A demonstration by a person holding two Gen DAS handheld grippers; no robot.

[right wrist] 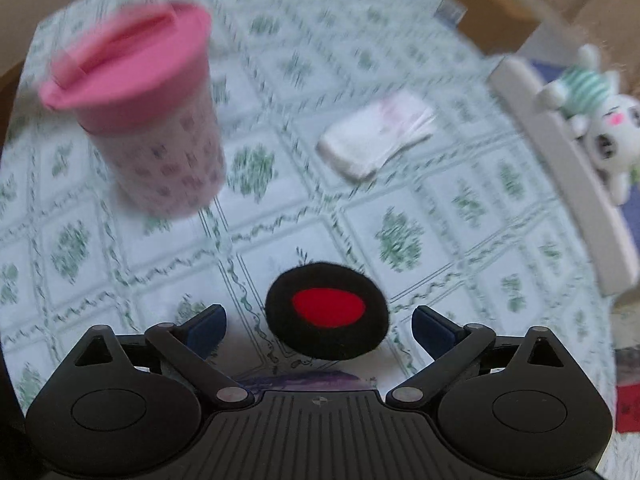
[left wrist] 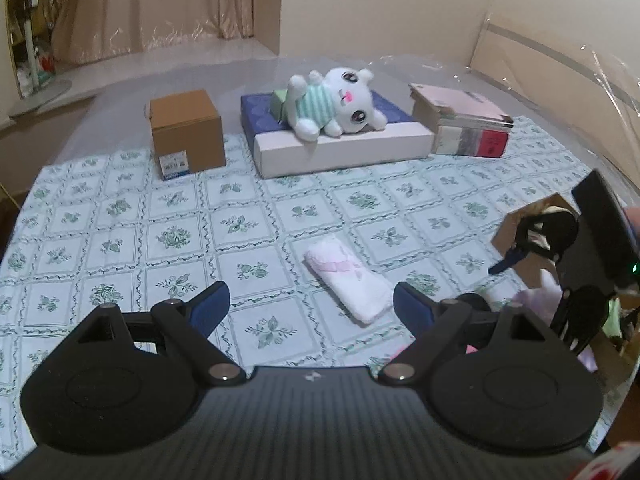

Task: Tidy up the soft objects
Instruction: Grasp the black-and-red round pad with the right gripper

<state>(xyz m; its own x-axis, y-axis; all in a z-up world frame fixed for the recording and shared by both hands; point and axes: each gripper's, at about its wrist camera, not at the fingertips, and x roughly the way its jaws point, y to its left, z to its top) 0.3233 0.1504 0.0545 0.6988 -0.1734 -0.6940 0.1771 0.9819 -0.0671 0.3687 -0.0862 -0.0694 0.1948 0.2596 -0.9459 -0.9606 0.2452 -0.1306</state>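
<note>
Surface: table under a pale cloth with green floral squares, clear plastic sheet over it, visible bare toward the far edge.

Left wrist view: brown cardboard box at 11 o'clock, flat blue-topped white box at 12 with a white plush cat in a striped green top lying on it, stack of books at 1. Folded white-pink cloth lies on the tablecloth just ahead of the left gripper, jaws wide apart, nothing between them. Right-hand tool shows at 3 o'clock, over an open carton edge.

Right wrist view, motion-blurred: right gripper points steeply down, jaws spread wide. Black fuzzy disc with a red centre sits between the fingers, pads not touching it. Pink-lidded cup at 10 o'clock, upright.

Room: cream walls, beige curtain at 11 o'clock, fan stand at 9, glossy light floor.
</note>
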